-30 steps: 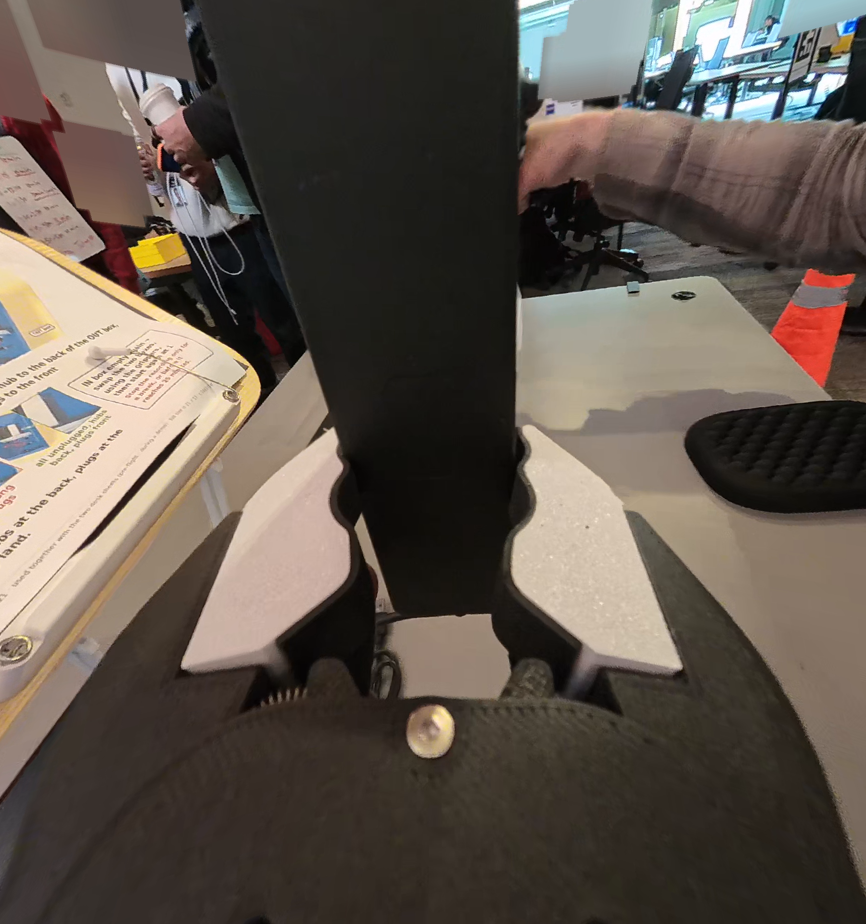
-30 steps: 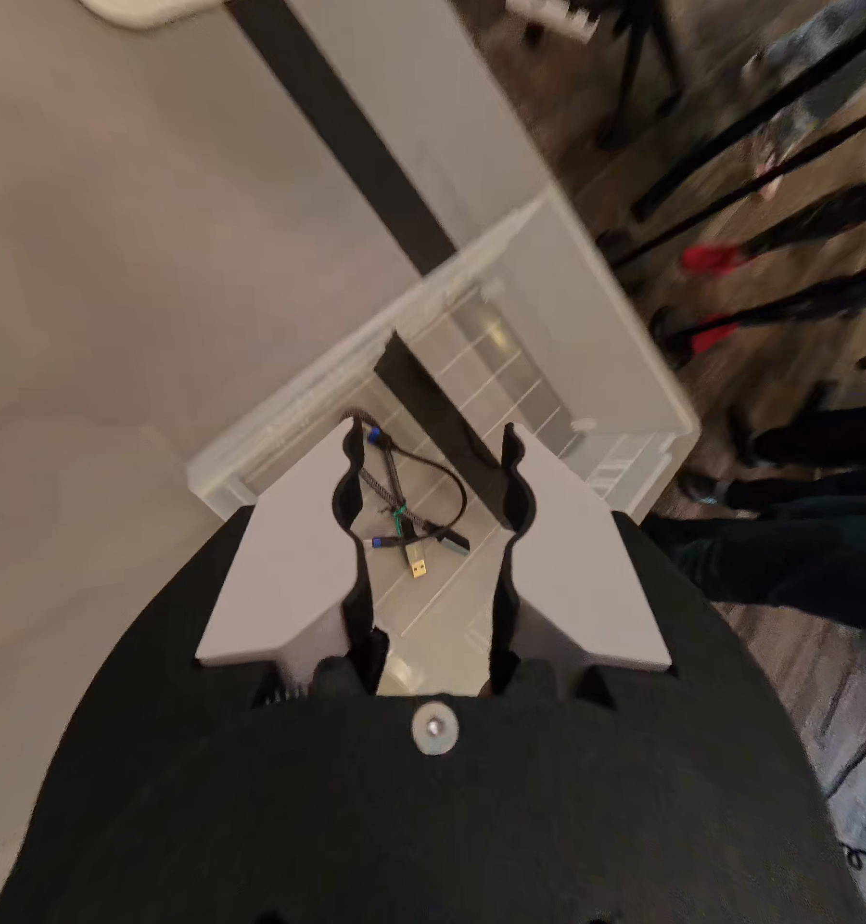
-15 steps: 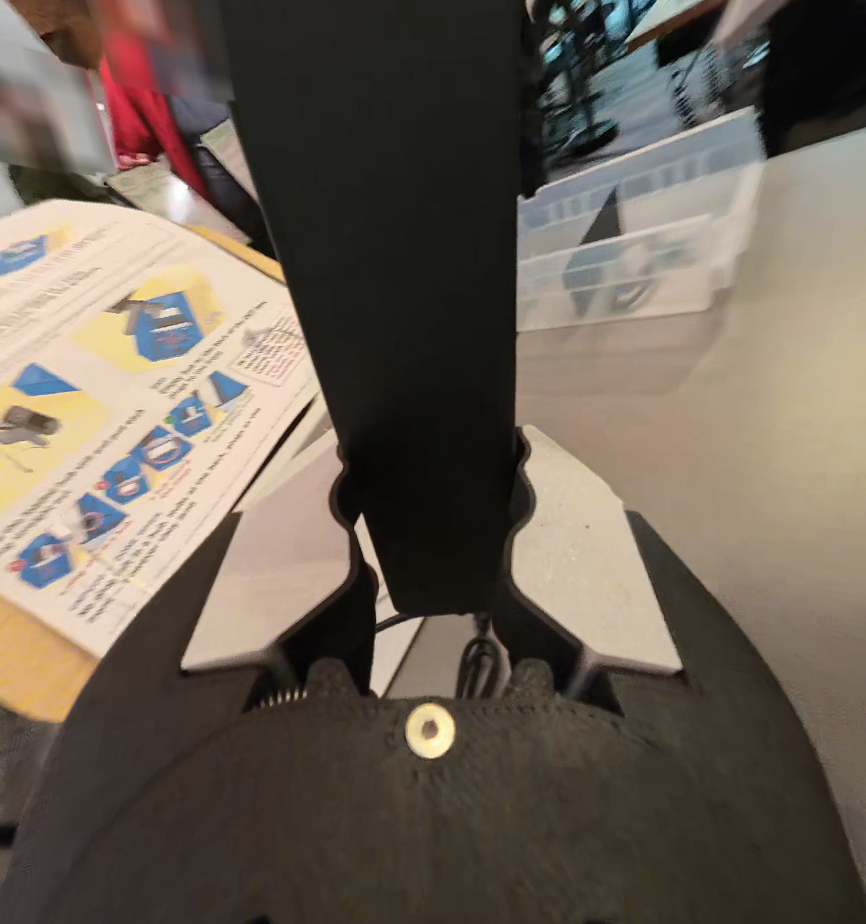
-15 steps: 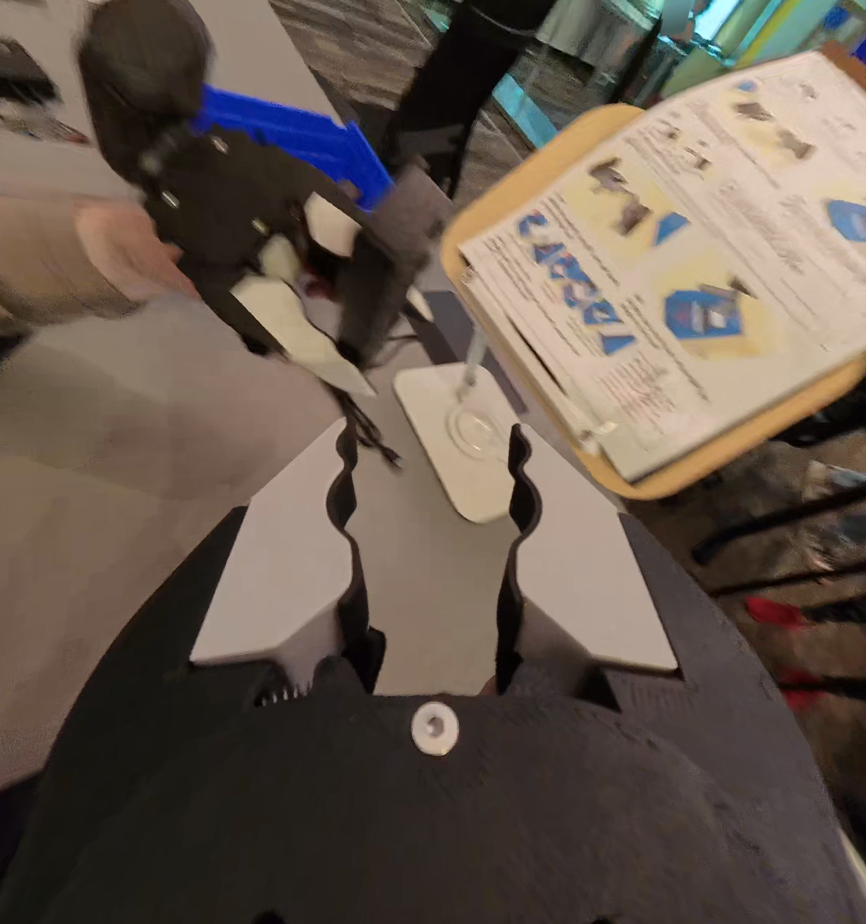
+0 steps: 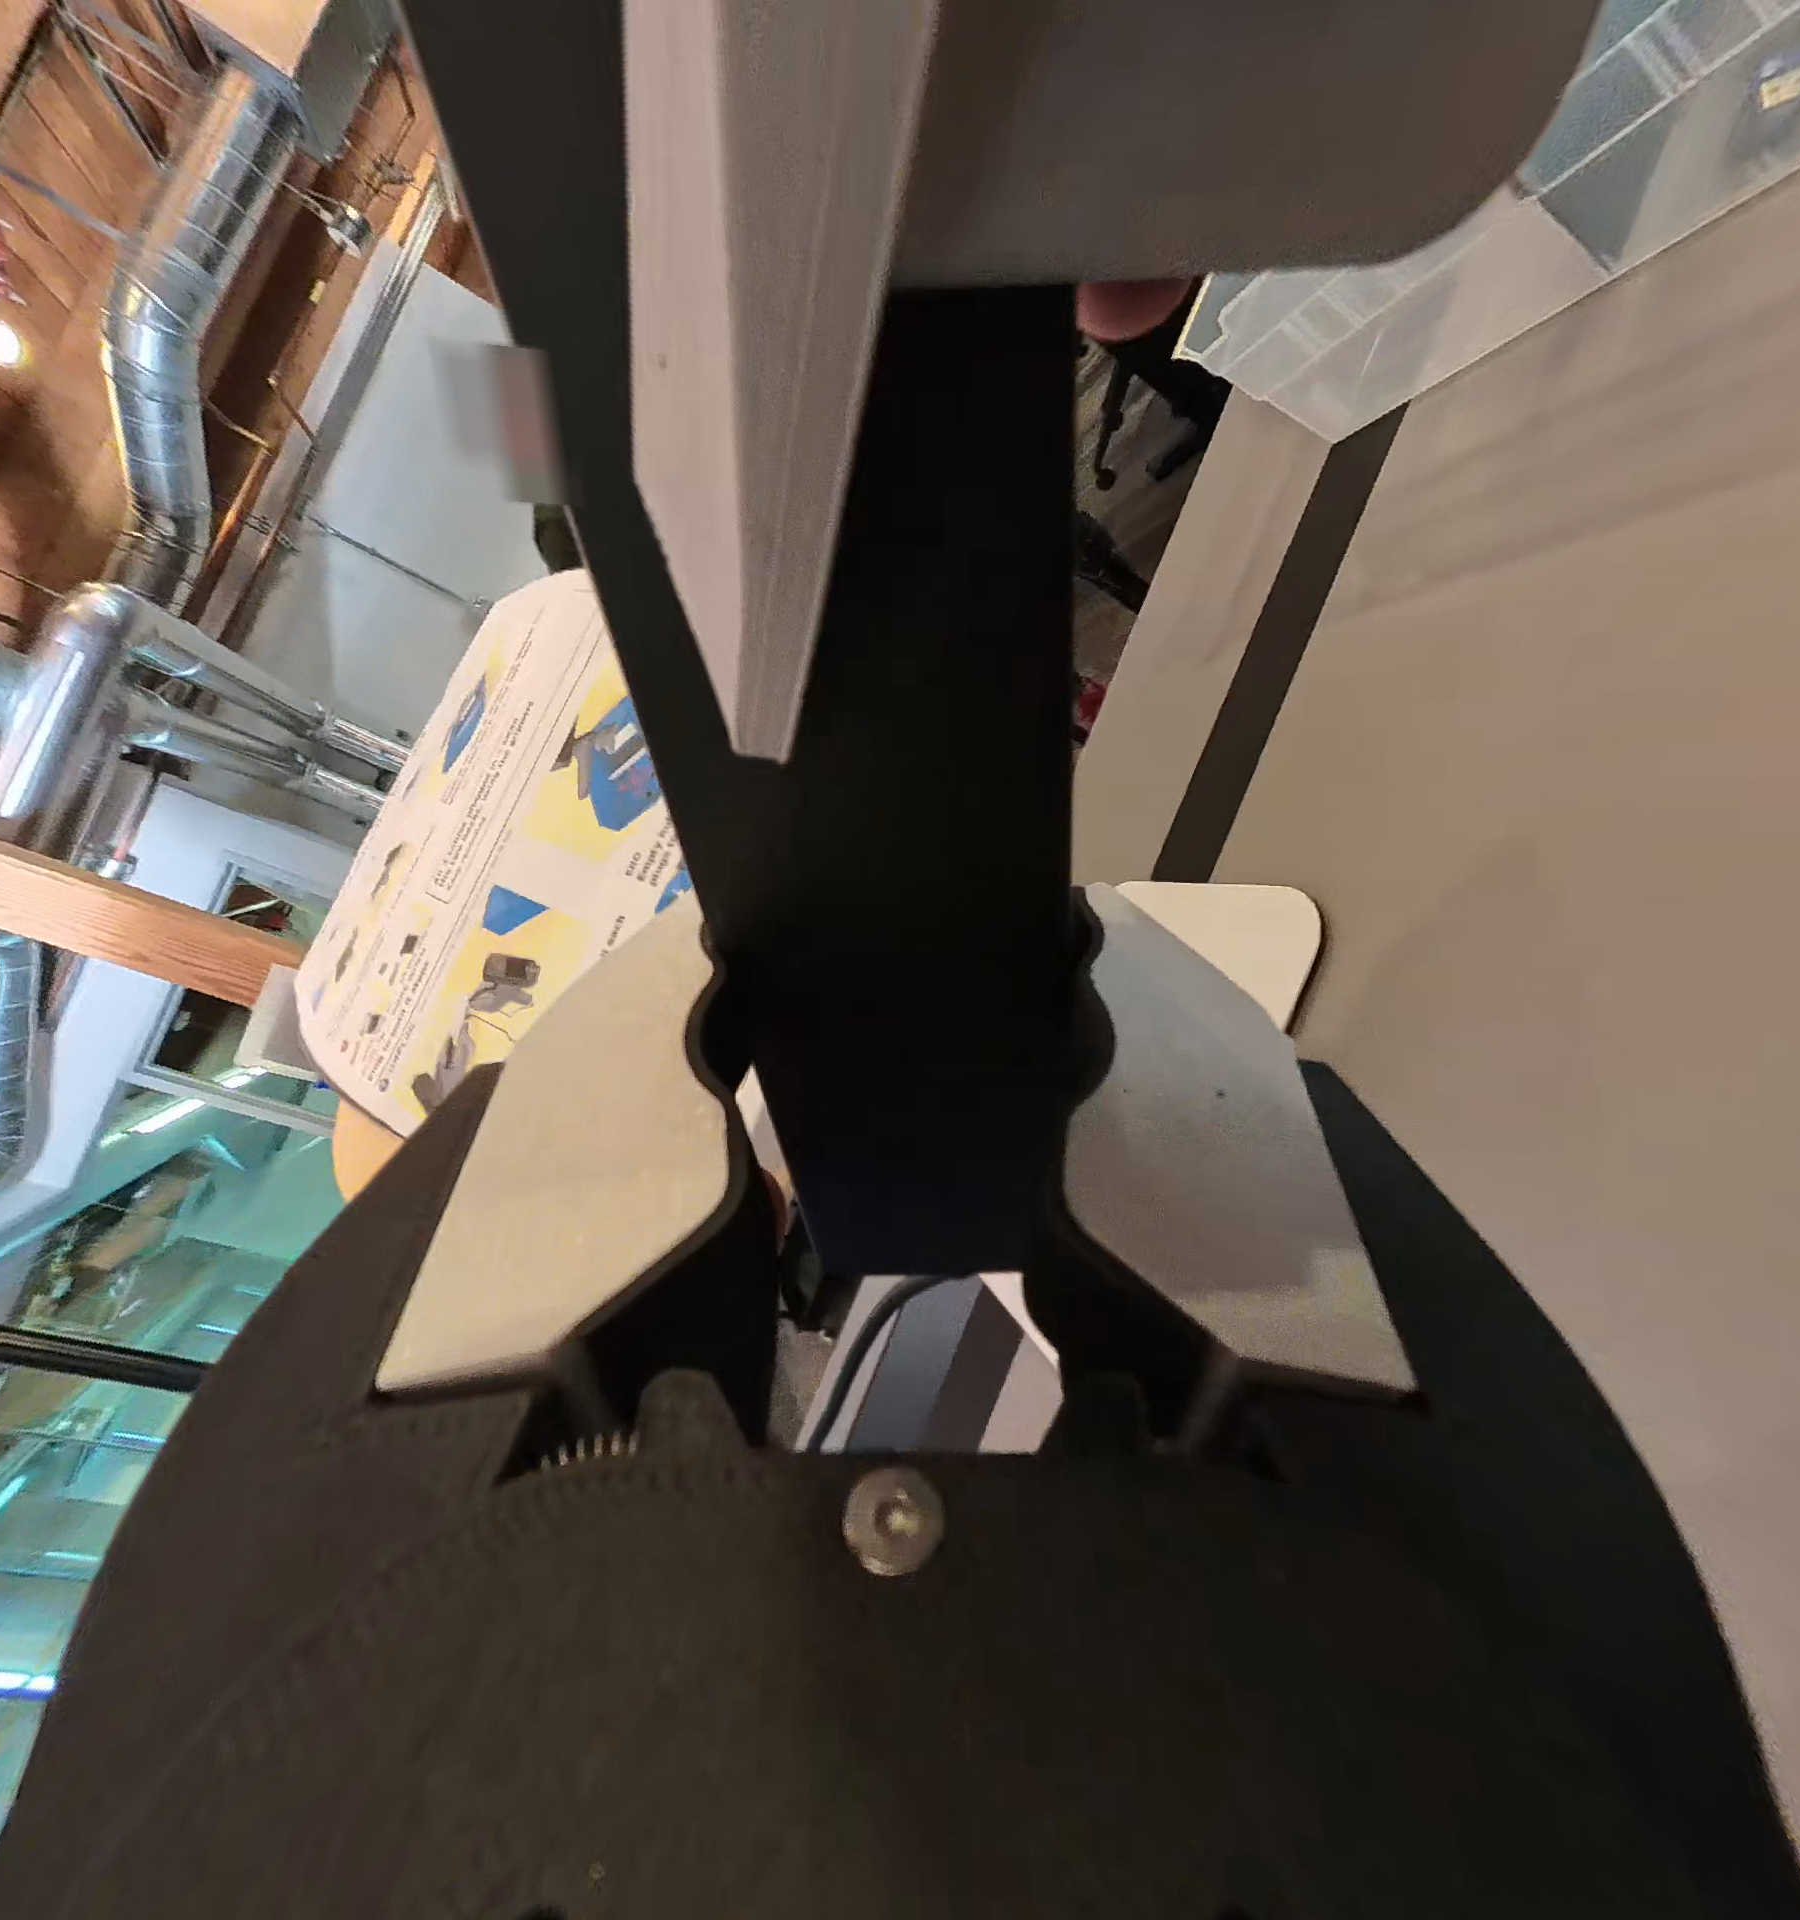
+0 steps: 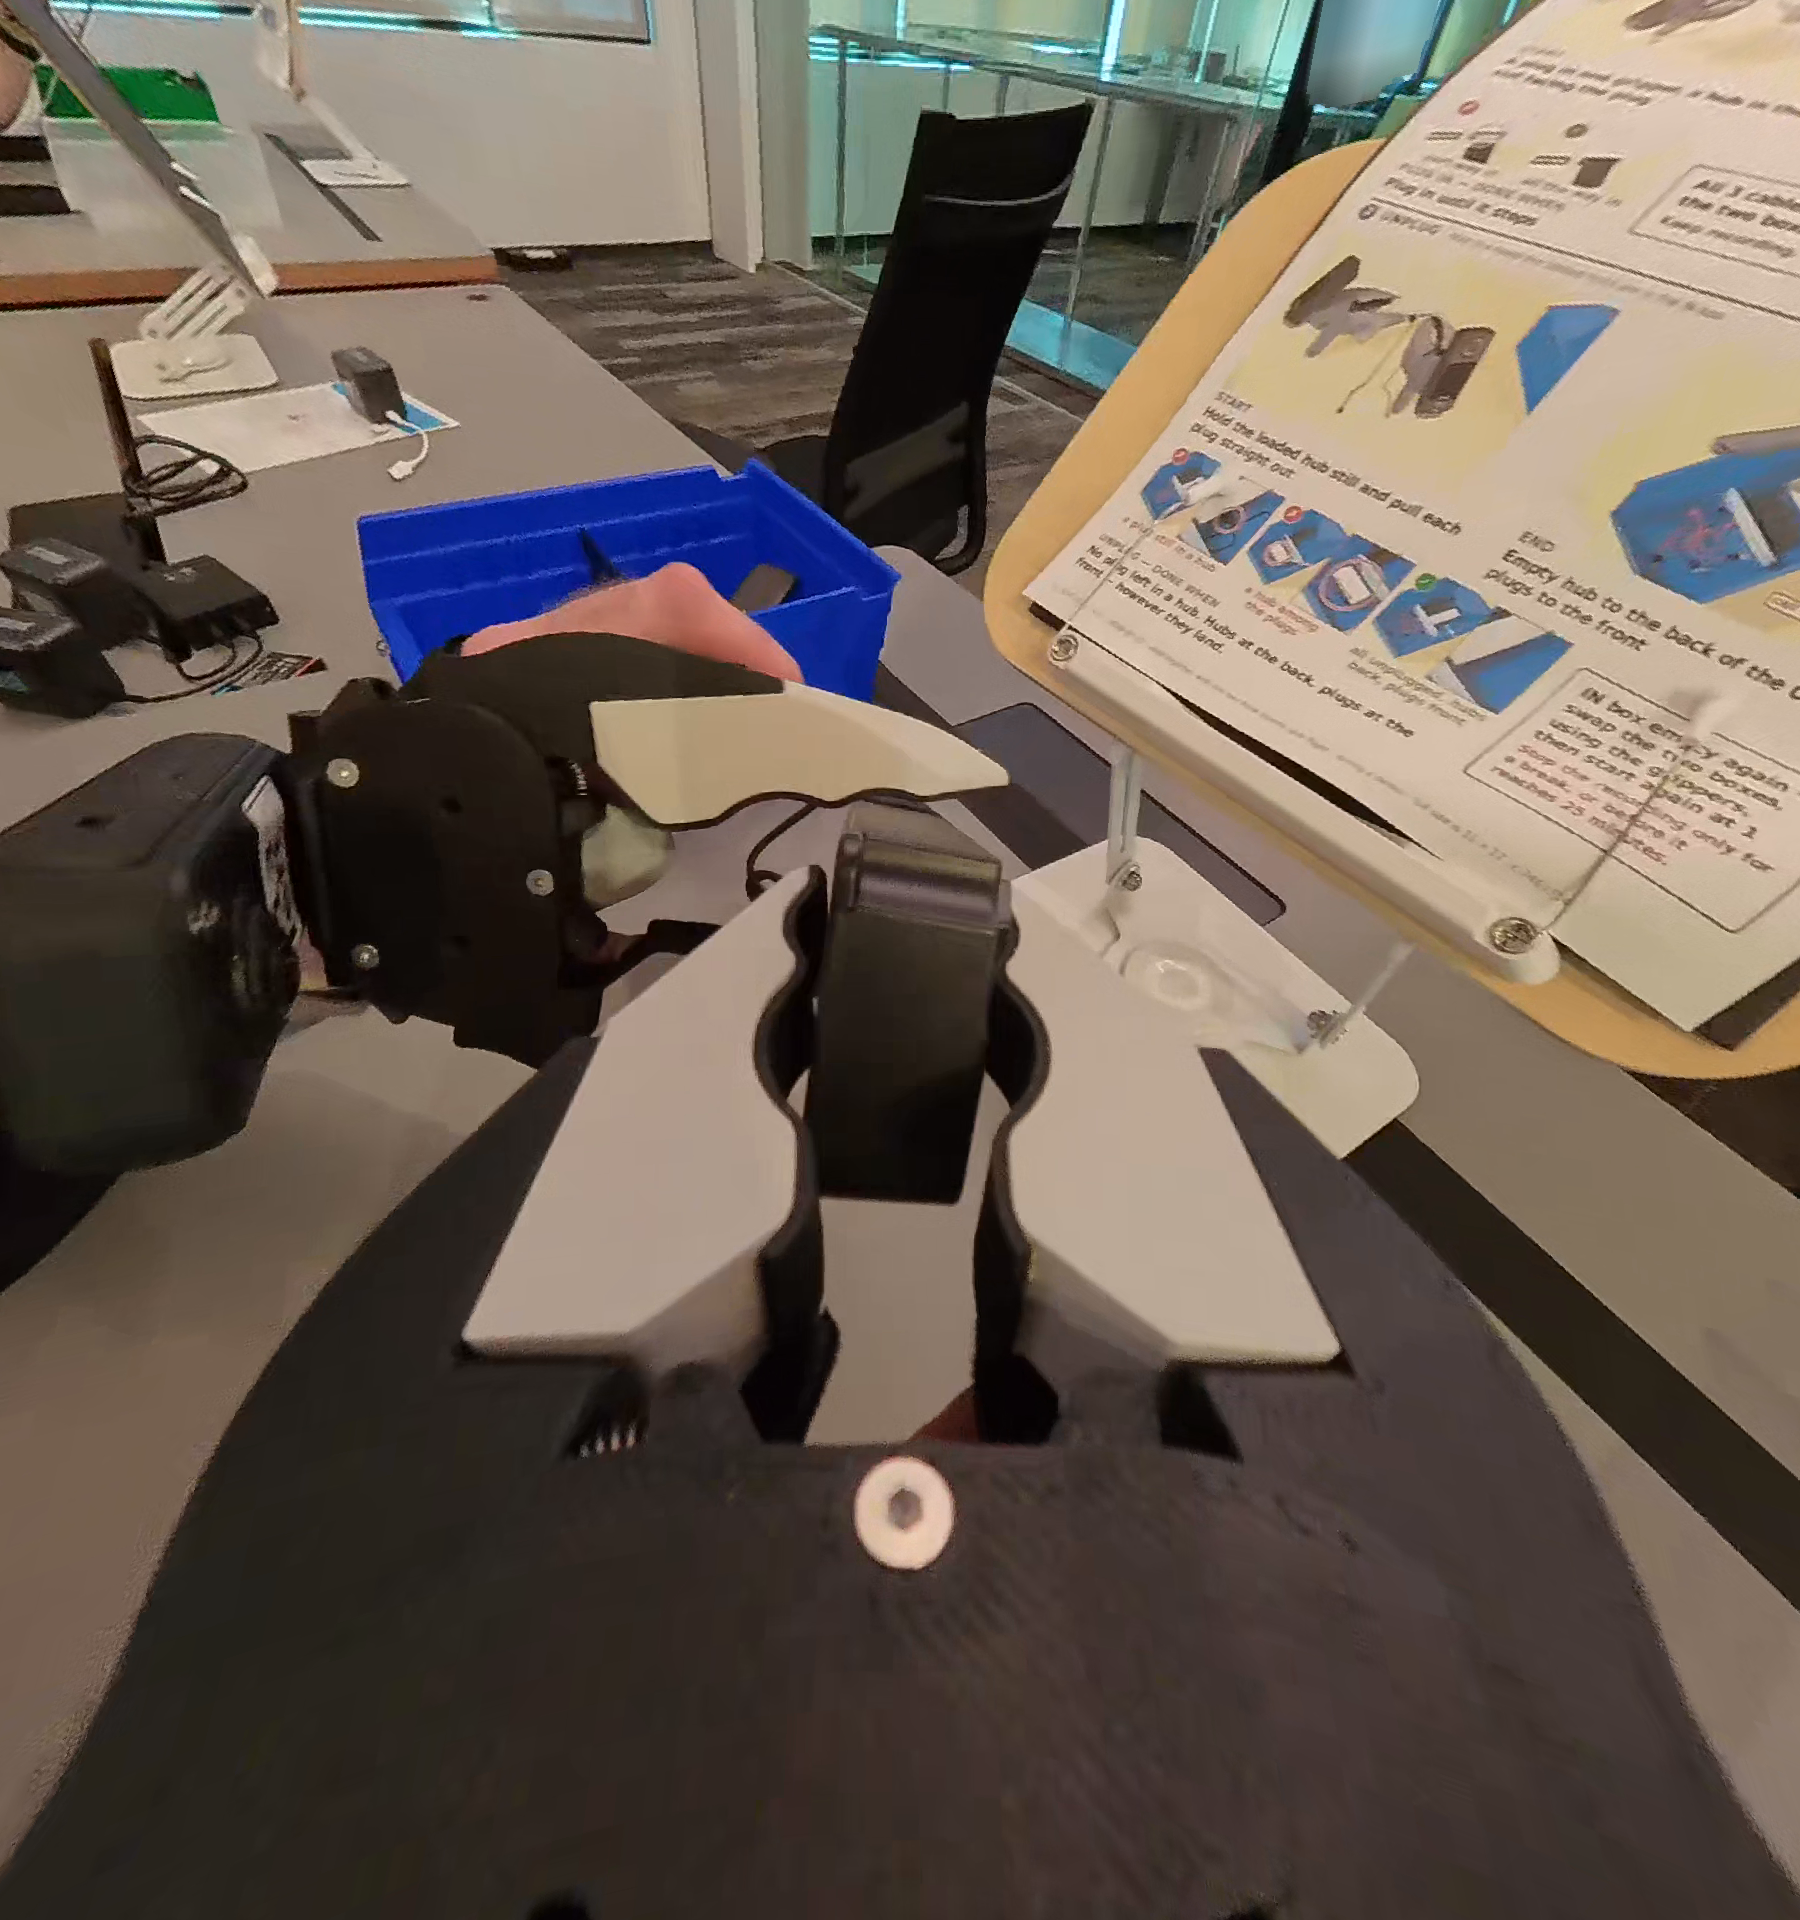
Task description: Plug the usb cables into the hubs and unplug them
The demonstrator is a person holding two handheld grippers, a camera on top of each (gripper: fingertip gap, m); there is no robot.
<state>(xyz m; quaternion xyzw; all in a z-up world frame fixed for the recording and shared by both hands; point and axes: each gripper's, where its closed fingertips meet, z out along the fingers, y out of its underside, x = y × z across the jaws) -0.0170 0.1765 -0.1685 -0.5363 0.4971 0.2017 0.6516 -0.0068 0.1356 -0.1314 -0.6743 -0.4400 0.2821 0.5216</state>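
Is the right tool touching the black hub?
Touching. In the right wrist view, the right tool has both fingers pressed against the black hub sides.

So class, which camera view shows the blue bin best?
The right wrist view: the blue bin sits in full view on the table behind the left gripper. The left wrist view does not show it at all.

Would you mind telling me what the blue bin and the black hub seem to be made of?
The blue bin looks like moulded plastic: saturated uniform colour, slightly glossy ribbed walls. The black hub, clamped between the right gripper's fingers, appears smooth matte plastic, though coated metal can't be ruled out.
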